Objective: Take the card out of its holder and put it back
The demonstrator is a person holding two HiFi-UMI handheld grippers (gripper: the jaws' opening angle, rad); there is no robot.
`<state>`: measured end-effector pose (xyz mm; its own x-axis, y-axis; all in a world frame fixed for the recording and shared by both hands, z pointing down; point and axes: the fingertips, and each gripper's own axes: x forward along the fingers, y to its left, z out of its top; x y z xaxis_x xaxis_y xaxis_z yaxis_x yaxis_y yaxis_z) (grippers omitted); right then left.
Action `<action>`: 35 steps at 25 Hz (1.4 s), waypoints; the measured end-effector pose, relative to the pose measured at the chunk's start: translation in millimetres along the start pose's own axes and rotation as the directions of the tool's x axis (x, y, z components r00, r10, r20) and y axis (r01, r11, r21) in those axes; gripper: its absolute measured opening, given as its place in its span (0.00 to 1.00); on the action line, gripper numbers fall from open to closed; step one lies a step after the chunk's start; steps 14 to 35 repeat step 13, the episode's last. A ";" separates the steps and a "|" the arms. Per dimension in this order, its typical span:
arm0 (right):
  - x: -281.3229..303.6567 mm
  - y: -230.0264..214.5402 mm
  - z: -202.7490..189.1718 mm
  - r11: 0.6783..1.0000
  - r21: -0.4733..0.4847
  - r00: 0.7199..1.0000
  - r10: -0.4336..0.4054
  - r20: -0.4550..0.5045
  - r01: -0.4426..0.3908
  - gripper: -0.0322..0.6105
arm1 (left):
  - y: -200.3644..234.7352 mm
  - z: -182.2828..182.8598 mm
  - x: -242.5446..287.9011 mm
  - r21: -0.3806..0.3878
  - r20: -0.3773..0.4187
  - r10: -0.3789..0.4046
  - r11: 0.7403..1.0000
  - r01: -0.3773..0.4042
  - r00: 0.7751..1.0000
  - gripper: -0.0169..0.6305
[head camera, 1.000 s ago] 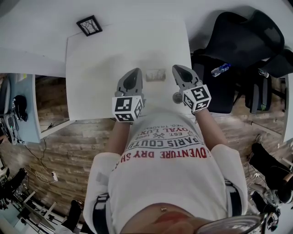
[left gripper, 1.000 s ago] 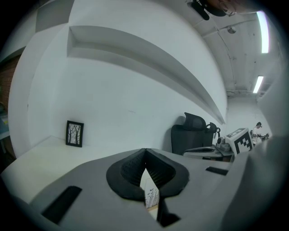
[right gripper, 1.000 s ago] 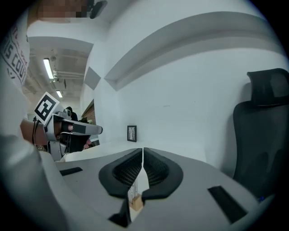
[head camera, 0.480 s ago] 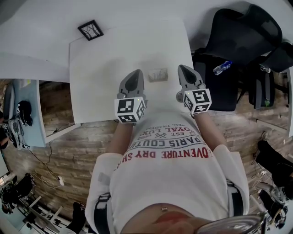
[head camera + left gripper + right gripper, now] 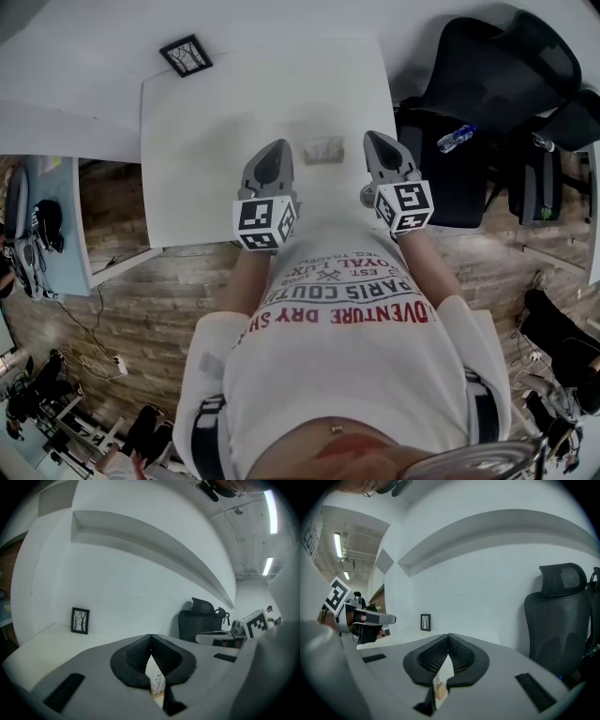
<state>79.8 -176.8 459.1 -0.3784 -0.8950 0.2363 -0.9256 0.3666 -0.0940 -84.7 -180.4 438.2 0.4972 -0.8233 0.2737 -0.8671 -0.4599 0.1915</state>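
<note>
A small card with a bird print stands upright in a low wooden holder (image 5: 322, 151) on the white table (image 5: 206, 141). My left gripper (image 5: 277, 148) hovers just left of it, jaws shut and empty. My right gripper (image 5: 374, 141) sits just right of it, also shut with nothing held. In the left gripper view the card (image 5: 157, 682) and holder (image 5: 158, 697) show below the closed jaw tips (image 5: 150, 637). In the right gripper view the card in its holder (image 5: 440, 686) shows under the closed tips (image 5: 449, 637).
A small black picture frame (image 5: 186, 54) stands at the table's far left corner, also in the left gripper view (image 5: 80, 620). A black office chair (image 5: 497, 84) with a plastic bottle (image 5: 454, 139) stands right of the table. White walls rise behind.
The head view has shifted a little. Both grippers and the card keep their places on either side of the holder.
</note>
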 end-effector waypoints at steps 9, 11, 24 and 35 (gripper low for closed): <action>1.5 3.0 -5.9 0.999 -0.033 0.999 0.017 -0.029 -0.018 0.09 | -3.8 -2.4 3.1 0.009 -0.009 0.001 1.000 -0.001 1.000 0.06; 1.8 3.6 -6.4 0.999 -0.035 0.999 0.019 -0.033 -0.020 0.09 | -4.5 -2.5 3.5 0.010 -0.010 0.000 1.000 0.001 1.000 0.06; 1.9 4.1 -7.3 0.999 -0.035 0.999 0.020 -0.036 -0.022 0.09 | -5.5 -2.9 3.9 0.013 -0.011 -0.003 1.000 0.003 1.000 0.06; 1.9 4.1 -7.3 0.999 -0.035 0.999 0.020 -0.036 -0.022 0.09 | -5.5 -2.9 3.9 0.013 -0.011 -0.003 1.000 0.003 1.000 0.06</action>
